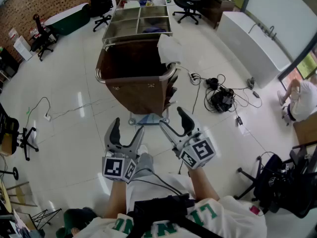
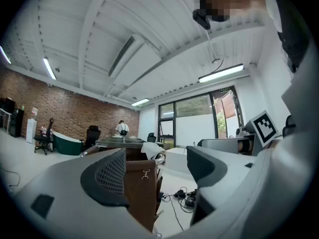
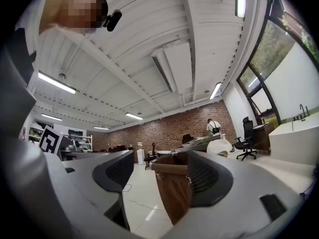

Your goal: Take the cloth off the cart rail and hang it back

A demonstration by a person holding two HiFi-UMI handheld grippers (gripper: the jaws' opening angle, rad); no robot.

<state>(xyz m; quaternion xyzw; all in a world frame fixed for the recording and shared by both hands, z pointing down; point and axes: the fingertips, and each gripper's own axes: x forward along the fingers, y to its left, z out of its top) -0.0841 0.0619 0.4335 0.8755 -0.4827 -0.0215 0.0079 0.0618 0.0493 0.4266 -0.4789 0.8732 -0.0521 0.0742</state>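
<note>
White cloth (image 1: 170,49) draped over rail (image 1: 170,74) at cart's (image 1: 130,86) R corner. L claw (image 1: 127,131) & R claw (image 1: 173,123) both spread apart, nothing btwn, short of cart.

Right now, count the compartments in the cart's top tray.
4 compartments in a two-by-two grid: far left, far right, near left, near right holding something dark. None seem hidden.

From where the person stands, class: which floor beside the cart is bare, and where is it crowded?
Bare: the floor left of the cart, out to a thin cable. Crowded: right of the cart, where a tangle of cables lies.
</note>
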